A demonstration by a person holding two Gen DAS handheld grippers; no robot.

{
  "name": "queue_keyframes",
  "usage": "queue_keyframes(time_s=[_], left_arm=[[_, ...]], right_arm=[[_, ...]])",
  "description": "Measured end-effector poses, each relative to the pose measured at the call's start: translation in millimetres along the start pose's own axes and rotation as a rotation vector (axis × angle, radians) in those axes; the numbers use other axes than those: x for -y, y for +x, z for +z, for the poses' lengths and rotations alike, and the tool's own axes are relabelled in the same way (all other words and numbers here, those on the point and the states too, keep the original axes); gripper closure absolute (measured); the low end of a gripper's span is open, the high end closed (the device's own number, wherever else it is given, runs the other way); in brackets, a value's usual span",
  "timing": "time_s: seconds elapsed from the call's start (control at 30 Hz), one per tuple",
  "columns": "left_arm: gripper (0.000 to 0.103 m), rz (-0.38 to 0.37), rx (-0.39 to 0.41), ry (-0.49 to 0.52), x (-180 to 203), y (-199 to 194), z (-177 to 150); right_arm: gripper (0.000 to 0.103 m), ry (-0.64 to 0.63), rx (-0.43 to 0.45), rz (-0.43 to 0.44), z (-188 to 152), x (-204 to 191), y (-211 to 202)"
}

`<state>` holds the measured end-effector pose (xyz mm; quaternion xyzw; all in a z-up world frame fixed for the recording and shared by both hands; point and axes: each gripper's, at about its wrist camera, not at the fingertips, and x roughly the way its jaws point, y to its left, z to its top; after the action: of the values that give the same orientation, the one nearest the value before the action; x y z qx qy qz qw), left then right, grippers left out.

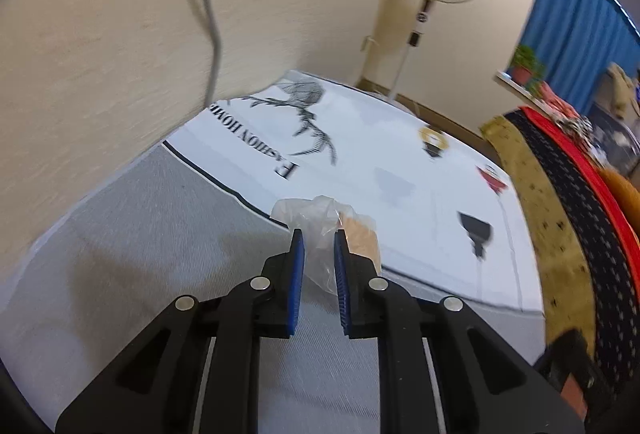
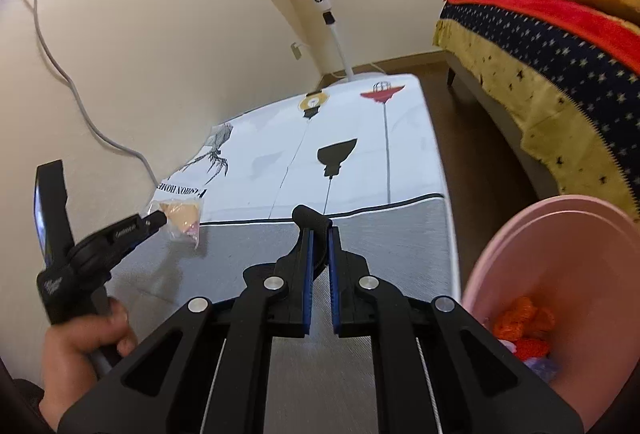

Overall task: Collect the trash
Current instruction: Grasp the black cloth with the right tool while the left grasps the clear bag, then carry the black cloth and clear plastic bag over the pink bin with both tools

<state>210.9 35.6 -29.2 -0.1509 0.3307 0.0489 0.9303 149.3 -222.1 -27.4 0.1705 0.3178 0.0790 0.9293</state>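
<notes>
I keep the left gripper [image 1: 319, 234] clamped on the clear plastic wrapper [image 1: 320, 218], the right gripper [image 2: 319, 232] clenched on the black handle [image 2: 310, 216], holding the pink bin [image 2: 560, 274] at four o'clock to receive it.

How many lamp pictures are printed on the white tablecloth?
3: a yellow lamp at the far end, a red lamp just right of it, and a black lamp nearer the camera. None looks hidden.

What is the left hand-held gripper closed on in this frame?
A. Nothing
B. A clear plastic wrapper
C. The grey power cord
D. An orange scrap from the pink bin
B: the left hand-held gripper pinches the clear plastic wrapper between its blue pads, above the table; the right wrist view shows the same grip.
</notes>
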Motion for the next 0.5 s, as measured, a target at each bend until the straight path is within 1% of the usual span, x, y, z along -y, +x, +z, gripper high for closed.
queue_keyframes(time_s=[0.27,0.4,0.5], left_arm=[[0.088,-0.061,0.0,0.073,16.3,-46.8,-21.9],[0.088,-0.106,-0.006,0.126,28.3,-68.3,-38.6],[0.088,-0.146,0.006,0.162,35.3,-84.3,-51.2]], right_arm=[[0.096,-0.024,0.053,-0.04,0.6,5.0,-54.6],[0.096,-0.031,0.065,-0.064,-1.8,12.3,-80.3],[0.096,-0.039,0.091,-0.093,-1.4,19.3,-101.5]])
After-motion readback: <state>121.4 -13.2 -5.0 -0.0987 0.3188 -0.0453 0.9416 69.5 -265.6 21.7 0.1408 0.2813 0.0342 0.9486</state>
